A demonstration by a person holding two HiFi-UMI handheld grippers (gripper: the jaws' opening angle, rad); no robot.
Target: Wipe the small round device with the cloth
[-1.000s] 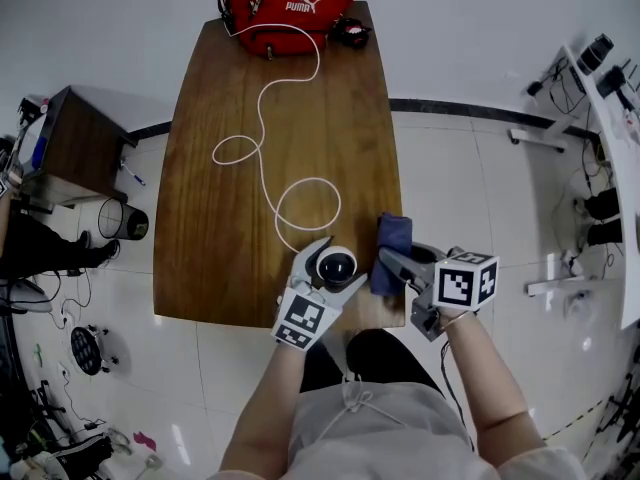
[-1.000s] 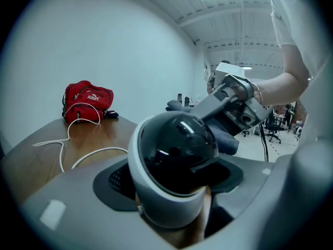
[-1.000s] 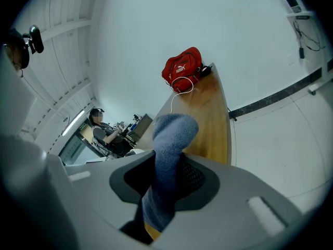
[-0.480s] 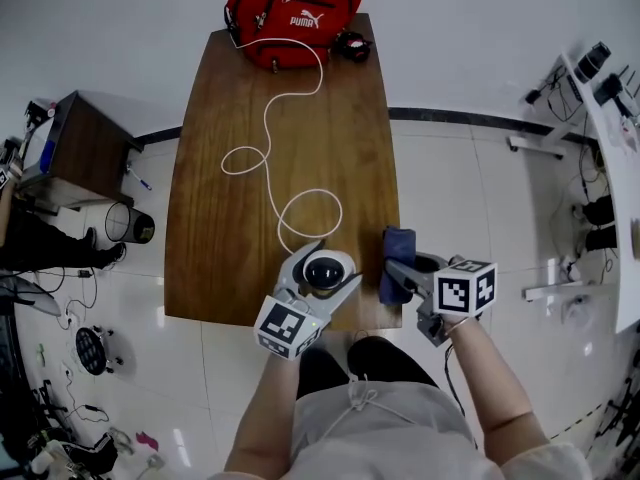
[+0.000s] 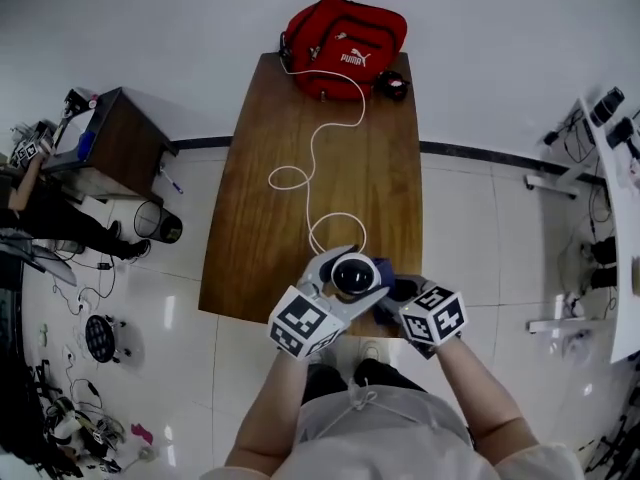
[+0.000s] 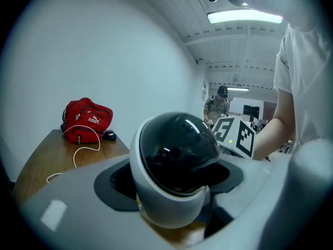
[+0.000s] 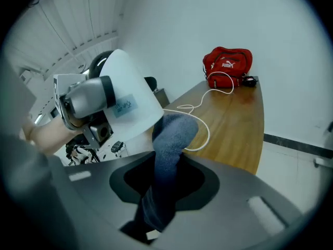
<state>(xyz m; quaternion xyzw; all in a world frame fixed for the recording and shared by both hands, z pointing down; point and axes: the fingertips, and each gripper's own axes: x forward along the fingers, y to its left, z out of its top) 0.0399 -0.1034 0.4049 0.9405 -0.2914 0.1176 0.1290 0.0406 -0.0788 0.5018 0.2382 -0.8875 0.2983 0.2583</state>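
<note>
One device (image 6: 177, 160), a white shell with a glossy black dome, is clamped between the wide-set jaws of the left gripper (image 5: 348, 274), lower middle of the head view, over the wooden table's (image 5: 250, 258) near edge. Only the right gripper view shows its labelled white back, where one nubbly dark-blue cloth (image 7: 169, 150), pinched narrowly by the right gripper (image 5: 397, 290), touches it. One red bag (image 5: 345, 30) and one looping white cable (image 5: 313, 153) lie farther up.

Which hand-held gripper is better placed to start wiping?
Right: the right hand-held gripper is shut on the blue cloth, close beside the device; the left hand-held gripper is occupied holding it.
</note>
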